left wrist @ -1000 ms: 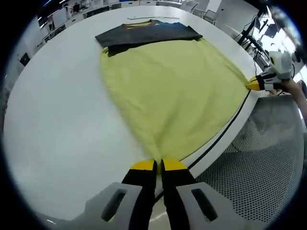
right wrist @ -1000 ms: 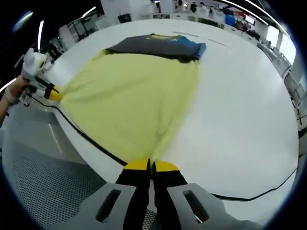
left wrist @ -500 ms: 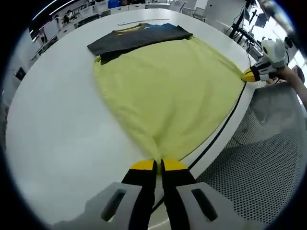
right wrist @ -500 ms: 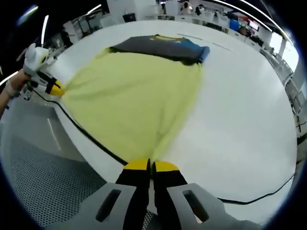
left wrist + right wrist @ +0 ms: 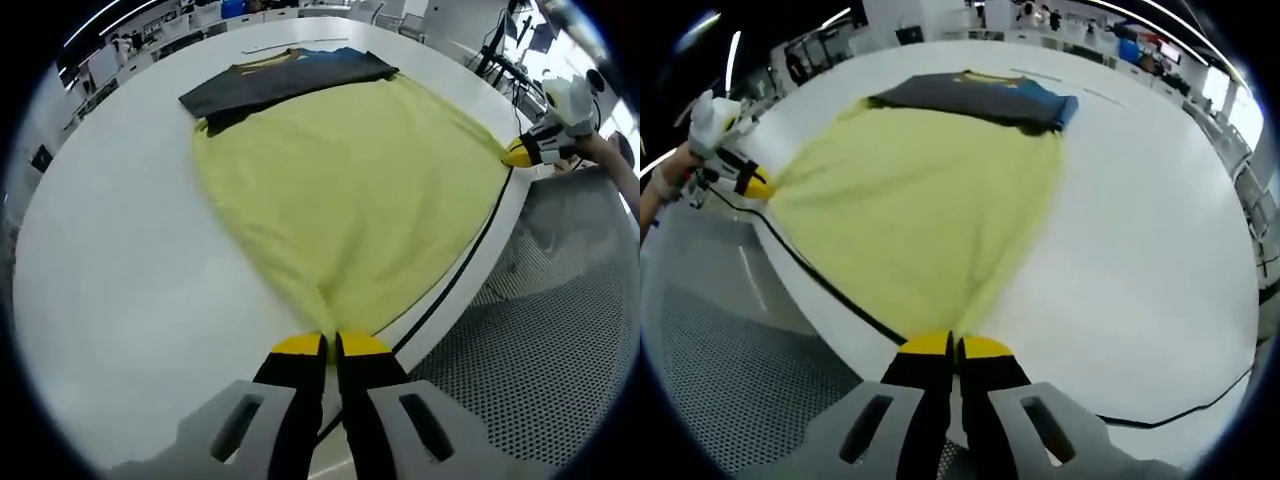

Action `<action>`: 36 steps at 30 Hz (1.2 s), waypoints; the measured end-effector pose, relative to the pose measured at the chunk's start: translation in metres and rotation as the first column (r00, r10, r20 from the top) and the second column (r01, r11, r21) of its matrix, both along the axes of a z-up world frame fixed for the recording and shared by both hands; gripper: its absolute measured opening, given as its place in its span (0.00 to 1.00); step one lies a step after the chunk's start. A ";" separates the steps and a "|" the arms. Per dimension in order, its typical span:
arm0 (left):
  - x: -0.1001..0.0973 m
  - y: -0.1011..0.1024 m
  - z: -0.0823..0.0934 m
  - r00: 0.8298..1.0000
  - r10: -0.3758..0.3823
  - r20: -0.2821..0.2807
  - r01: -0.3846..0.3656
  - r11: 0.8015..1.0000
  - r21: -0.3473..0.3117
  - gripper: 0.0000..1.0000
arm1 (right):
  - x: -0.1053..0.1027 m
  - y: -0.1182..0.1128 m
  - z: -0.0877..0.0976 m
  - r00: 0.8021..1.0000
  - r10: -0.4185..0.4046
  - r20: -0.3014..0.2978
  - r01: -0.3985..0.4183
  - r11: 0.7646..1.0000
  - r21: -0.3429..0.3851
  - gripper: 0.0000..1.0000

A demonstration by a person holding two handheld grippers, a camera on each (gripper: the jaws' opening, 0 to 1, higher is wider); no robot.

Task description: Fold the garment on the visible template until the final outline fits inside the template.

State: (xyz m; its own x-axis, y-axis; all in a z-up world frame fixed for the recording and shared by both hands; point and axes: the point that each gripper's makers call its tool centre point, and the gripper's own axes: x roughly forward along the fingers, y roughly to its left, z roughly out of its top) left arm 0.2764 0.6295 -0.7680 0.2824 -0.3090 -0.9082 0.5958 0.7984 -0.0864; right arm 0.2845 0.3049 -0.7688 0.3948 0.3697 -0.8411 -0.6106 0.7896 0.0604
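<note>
In the left gripper view, the left gripper (image 5: pixel 331 345) at 6 o'clock has its yellow-tipped jaws pinched together on one corner of the yellow garment (image 5: pixel 350 180), which spreads flat over the white table (image 5: pixel 110 260) toward 12 o'clock, where its far end touches a dark folded garment (image 5: pixel 285 78). The right gripper (image 5: pixel 520 153) grips the other near corner at 2 o'clock, beside a black line (image 5: pixel 455 280) that runs along the table edge. In the right gripper view, the right gripper (image 5: pixel 954 346) is likewise clamped on the yellow cloth at 6 o'clock (the fabric narrows into a point between its tips), with the left gripper (image 5: pixel 752 186) at 9 o'clock.
</note>
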 end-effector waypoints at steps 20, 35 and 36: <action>-0.001 0.000 0.000 0.999 0.033 -0.016 -0.033 0.999 -0.015 0.01 | 0.000 -0.001 -0.002 1.000 0.014 -0.016 -0.014 1.000 -0.006 0.02; -0.003 -0.001 0.002 1.000 -0.028 0.005 0.028 1.000 0.005 0.00 | -0.004 -0.001 0.000 0.999 -0.002 -0.034 0.002 1.000 -0.005 0.02; -0.003 -0.001 0.003 1.000 -0.025 0.005 0.025 1.000 0.002 0.00 | -0.004 -0.001 0.000 0.999 -0.001 -0.035 0.001 1.000 -0.006 0.02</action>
